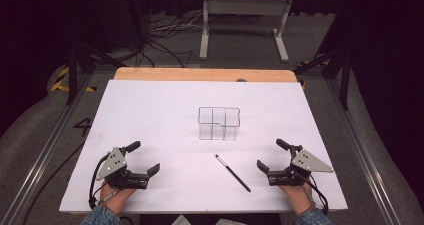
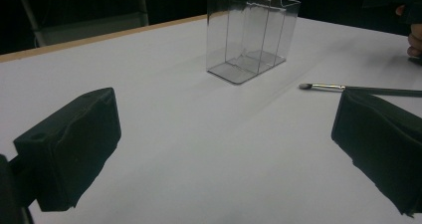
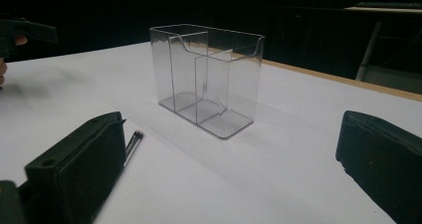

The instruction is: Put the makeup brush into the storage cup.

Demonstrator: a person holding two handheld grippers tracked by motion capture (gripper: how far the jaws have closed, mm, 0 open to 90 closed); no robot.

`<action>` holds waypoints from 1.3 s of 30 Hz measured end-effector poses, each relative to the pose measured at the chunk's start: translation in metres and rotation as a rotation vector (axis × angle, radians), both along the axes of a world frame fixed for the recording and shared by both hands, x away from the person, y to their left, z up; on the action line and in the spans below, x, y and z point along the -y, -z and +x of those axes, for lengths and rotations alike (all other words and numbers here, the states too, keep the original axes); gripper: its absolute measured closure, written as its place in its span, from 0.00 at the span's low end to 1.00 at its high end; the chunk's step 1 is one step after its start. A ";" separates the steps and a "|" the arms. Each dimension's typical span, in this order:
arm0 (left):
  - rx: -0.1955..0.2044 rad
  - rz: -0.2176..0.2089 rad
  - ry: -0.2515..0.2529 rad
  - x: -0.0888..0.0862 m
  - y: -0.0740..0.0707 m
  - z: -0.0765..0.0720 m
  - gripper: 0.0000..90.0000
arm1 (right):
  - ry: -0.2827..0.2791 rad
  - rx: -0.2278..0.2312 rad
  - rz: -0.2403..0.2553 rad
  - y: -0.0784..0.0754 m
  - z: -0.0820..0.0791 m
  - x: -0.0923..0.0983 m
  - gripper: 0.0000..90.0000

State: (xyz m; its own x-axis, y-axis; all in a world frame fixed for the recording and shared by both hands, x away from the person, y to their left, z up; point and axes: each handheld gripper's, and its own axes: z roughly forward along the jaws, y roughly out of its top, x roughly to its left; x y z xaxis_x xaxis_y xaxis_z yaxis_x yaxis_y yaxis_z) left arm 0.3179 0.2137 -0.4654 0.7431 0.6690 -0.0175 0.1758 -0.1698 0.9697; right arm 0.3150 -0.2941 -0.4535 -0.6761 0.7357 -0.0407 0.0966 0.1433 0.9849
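From above we see our left tongs point(image 1: 146, 158) and right tongs point(image 1: 269, 155) spread and empty, the brush point(image 1: 233, 173) on the table point(image 1: 150, 110) between them, before the organizer point(image 1: 219, 123). The right gripper view reveals its dividers.

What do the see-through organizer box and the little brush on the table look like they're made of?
Organizer box: probably clear, glossy hard plastic such as acrylic; the table shows through its walls and the edges catch light. Brush: dark slim handle, likely plastic or painted wood, a shiny metal-looking ferrule, and a small soft-looking tip.
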 end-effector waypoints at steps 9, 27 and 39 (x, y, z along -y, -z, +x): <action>-0.009 -0.037 -0.010 -0.002 -0.001 0.000 0.00 | 0.002 -0.002 0.004 0.000 0.000 0.000 0.00; -0.020 -0.037 -0.019 -0.001 -0.001 0.000 0.00 | 0.035 0.010 -0.002 -0.017 0.001 0.003 0.00; -0.017 -0.026 -0.026 0.000 0.000 0.000 0.00 | 0.040 0.036 0.034 -0.048 0.004 0.001 0.01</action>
